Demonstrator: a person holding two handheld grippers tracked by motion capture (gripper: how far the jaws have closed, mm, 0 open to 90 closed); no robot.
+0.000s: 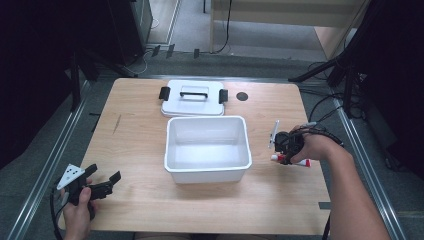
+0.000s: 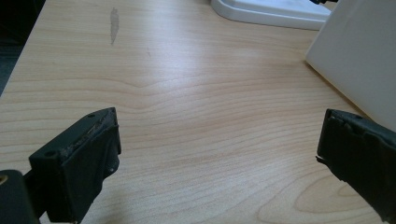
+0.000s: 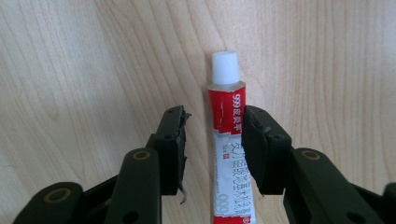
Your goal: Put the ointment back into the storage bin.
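At the left edge of the bench (image 1: 135,200), the left hand-held gripper (image 1: 102,184) is held low near the front corner. In the left gripper view its jaws are seen spread wide, with bare wood between them and nothing grasped. It is well apart from the work.

Further right, at the middle of the bench, an open white bin (image 1: 207,148) is seen, empty as far as can be told. Its lid (image 1: 193,100), with a black handle and black clips, is laid flat just behind it, touching or nearly touching the far rim.

To the right of the bin, the right hand-held gripper (image 1: 280,150) is pointed down over a red and white tube (image 3: 231,154) that lies flat on the wood, near the bin's right wall but apart from it. In the right gripper view the tube is seen between the two jaws, its long axis running along the line of the jaws, with the white cap (image 3: 225,67) pointing away past the tips. The jaws are partly closed: the right one appears to be against the tube's edge, while a gap of wood is left between the tube and the left one, so no grip is yet made. The tube is thus judged slightly off centre, toward the right jaw, and it is by far nearer the right hand. A grasp across its narrow width is what the coming move is judged to depend on.
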